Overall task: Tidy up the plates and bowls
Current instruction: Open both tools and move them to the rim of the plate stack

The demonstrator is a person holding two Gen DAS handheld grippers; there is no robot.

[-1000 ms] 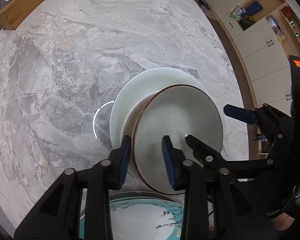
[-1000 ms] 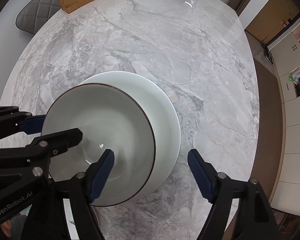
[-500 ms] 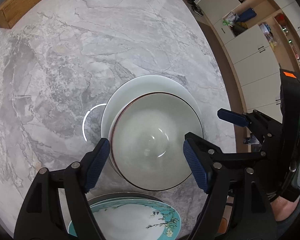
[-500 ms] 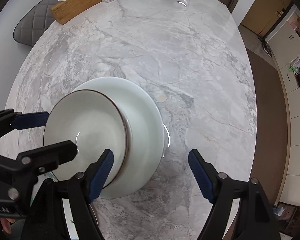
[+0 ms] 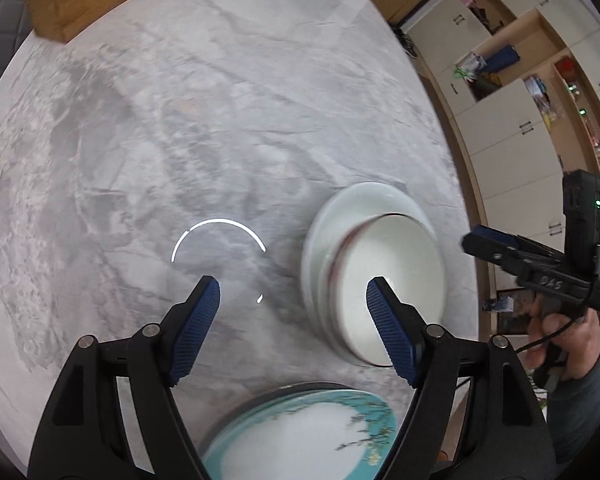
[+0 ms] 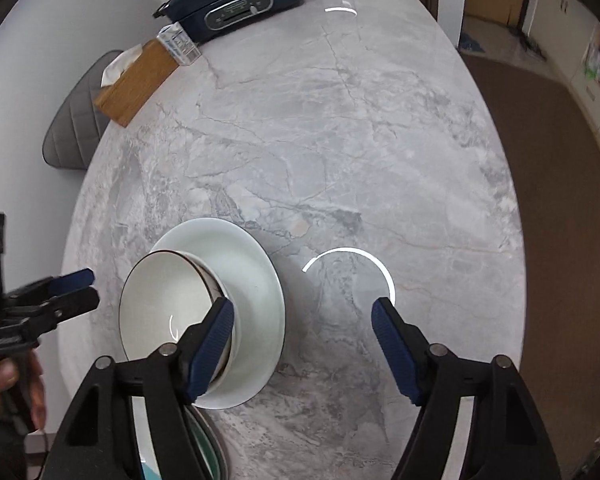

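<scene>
A white bowl with a dark rim [image 5: 392, 276] [image 6: 164, 312] sits in a wider white plate [image 5: 340, 208] [image 6: 256, 276] on the marble table [image 5: 180, 120]. A teal-rimmed plate with a flower pattern [image 5: 300, 436] lies at the near edge; its edge also shows in the right wrist view [image 6: 204, 444]. My left gripper [image 5: 292, 312] is open and empty, to the left of the bowl. My right gripper [image 6: 302, 340] is open and empty, to the right of the bowl, and shows in the left wrist view [image 5: 496, 244].
A wooden tissue box [image 6: 136, 80] [image 5: 84, 0], a small carton [image 6: 178, 44] and a dark blue appliance [image 6: 236, 0] stand at the table's far end. A grey chair [image 6: 76, 128] stands at the left. Cabinets and open shelves [image 5: 520, 92] line the right.
My left gripper let go of the bowl, which now rests in the white plate, then opened and pulled back to the left. My right gripper drew back and to the right.
</scene>
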